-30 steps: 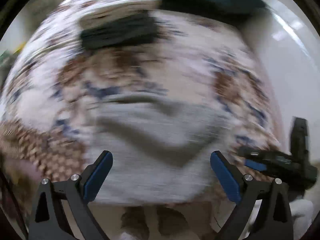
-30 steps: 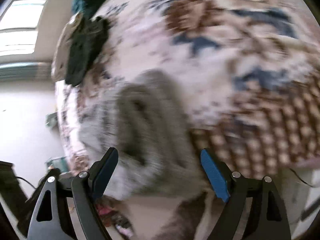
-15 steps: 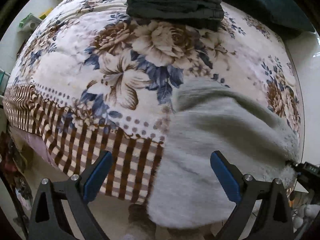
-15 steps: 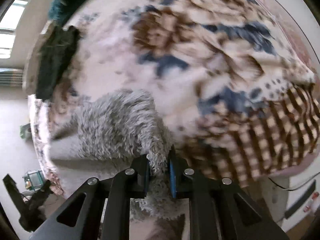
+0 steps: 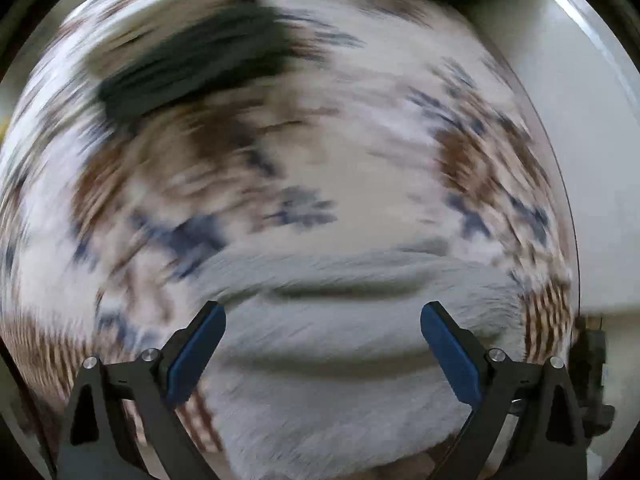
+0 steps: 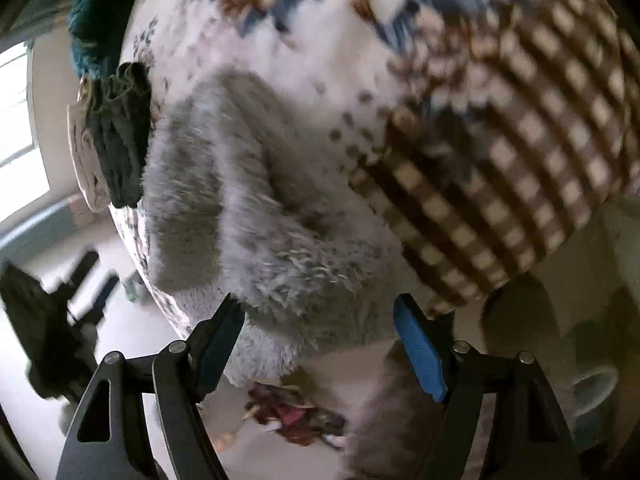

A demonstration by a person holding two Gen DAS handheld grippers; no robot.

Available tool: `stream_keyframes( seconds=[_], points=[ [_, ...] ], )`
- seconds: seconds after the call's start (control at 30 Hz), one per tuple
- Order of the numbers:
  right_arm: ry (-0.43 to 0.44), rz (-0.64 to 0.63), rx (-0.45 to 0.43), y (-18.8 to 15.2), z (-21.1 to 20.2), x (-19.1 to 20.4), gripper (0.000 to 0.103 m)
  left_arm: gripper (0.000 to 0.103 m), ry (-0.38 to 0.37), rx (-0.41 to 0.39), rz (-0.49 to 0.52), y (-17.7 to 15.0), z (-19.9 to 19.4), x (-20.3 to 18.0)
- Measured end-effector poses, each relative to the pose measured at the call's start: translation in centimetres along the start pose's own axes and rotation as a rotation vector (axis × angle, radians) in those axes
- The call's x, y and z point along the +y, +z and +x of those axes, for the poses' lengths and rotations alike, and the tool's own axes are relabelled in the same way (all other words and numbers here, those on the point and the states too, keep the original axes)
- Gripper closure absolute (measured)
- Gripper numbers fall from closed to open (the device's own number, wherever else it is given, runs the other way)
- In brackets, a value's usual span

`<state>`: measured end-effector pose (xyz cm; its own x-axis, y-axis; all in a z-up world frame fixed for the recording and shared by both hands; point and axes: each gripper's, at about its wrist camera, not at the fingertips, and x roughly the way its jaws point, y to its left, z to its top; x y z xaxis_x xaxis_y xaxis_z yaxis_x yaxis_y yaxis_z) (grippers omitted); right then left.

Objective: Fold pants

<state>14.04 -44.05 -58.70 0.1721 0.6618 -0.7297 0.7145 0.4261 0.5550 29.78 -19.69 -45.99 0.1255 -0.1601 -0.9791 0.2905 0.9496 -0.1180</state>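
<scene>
A bed (image 6: 280, 60) under a floral blanket with a brown checked border (image 6: 500, 168) carries the fluffy grey pants (image 6: 248, 208) at its near edge. Folded dark clothes (image 6: 120, 136) lie farther back. The left claw (image 5: 322, 350) stands open; the right claw (image 6: 318, 340) is opening, gripping nothing.
</scene>
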Motion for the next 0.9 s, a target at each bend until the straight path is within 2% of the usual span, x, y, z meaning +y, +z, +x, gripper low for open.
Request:
stream_keyframes(
  seconds=[0.07, 0.17, 0.2, 0.23, 0.27, 0.3, 0.33, 0.37, 0.4, 0.47, 0.53, 0.57, 0.63, 0.7, 0.73, 0.77, 0.8, 0.9],
  points=[
    [0.035, 0.039, -0.017, -0.3, 1.0, -0.3, 0.024, 0.003, -0.047, 0.039, 0.135, 2.3, 2.6, -3.5],
    [0.023, 0.040, -0.090, -0.8, 1.3, 0.1, 0.024, 0.003, -0.102, 0.170, 0.349, 4.2, 7.6, -8.2],
    [0.027, 0.049, -0.101, -0.7, 1.2, 0.0, 0.030, 0.005, -0.107, 0.195, 0.398, 4.5, 8.8, -9.2],
    [0.032, 0.060, -0.119, -0.8, 1.1, 0.1, 0.038, 0.010, -0.119, 0.214, 0.462, 4.6, 9.9, -10.4],
    [0.014, 0.073, -0.145, -0.9, 1.1, 0.3, 0.057, 0.041, -0.133, 0.217, 0.501, 4.6, 10.5, -11.1],
    [0.000, 0.080, -0.161, -1.1, 1.2, 0.5, 0.074, 0.081, -0.145, 0.227, 0.535, 4.7, 11.3, -11.6],
    [-0.006, 0.100, -0.184, -1.6, 1.1, 0.4, 0.079, 0.088, -0.153, 0.245, 0.541, 4.9, 12.0, -11.6],
    [0.001, 0.125, -0.206, -1.9, 0.6, 0.1, 0.083, 0.088, -0.154, 0.243, 0.541, 5.1, 12.3, -11.7],
    [-0.013, 0.135, -0.226, -2.1, 0.2, -0.1, 0.087, 0.093, -0.133, 0.223, 0.557, 5.4, 12.8, -11.5],
    [-0.051, 0.169, -0.264, -2.9, -0.3, -0.9, 0.088, 0.094, -0.083, 0.230, 0.565, 5.9, 13.9, -11.0],
    [-0.064, 0.219, -0.230, -3.1, 0.4, -2.1, 0.088, 0.094, -0.110, 0.265, 0.482, 6.9, 14.8, -9.5],
    [-0.045, 0.233, -0.209, -2.6, 0.2, -3.0, 0.088, 0.094, -0.137, 0.263, 0.460, 7.2, 14.4, -9.2],
    [0.022, 0.228, -0.175, -2.1, 0.5, -2.7, 0.081, 0.091, -0.260, 0.285, 0.417, 7.5, 12.9, -9.0],
    [0.063, 0.221, -0.182, -2.0, -0.1, -2.2, 0.039, 0.067, -0.333, 0.304, 0.398, 7.6, 11.5, -9.3],
    [0.072, 0.219, -0.195, -2.1, -0.9, -2.5, 0.032, 0.061, -0.380, 0.303, 0.416, 7.5, 10.7, -9.8],
    [0.078, 0.217, -0.218, -2.1, -1.7, -2.5, 0.029, 0.045, -0.396, 0.297, 0.437, 7.5, 10.1, -10.3],
    [0.078, 0.213, -0.221, -2.1, -2.2, -2.6, 0.029, 0.034, -0.397, 0.293, 0.467, 7.4, 9.7, -11.1],
    [0.084, 0.214, -0.214, -1.3, -2.1, -2.1, 0.029, 0.031, -0.364, 0.353, 0.636, 6.2, 10.3, -13.9]
  ],
)
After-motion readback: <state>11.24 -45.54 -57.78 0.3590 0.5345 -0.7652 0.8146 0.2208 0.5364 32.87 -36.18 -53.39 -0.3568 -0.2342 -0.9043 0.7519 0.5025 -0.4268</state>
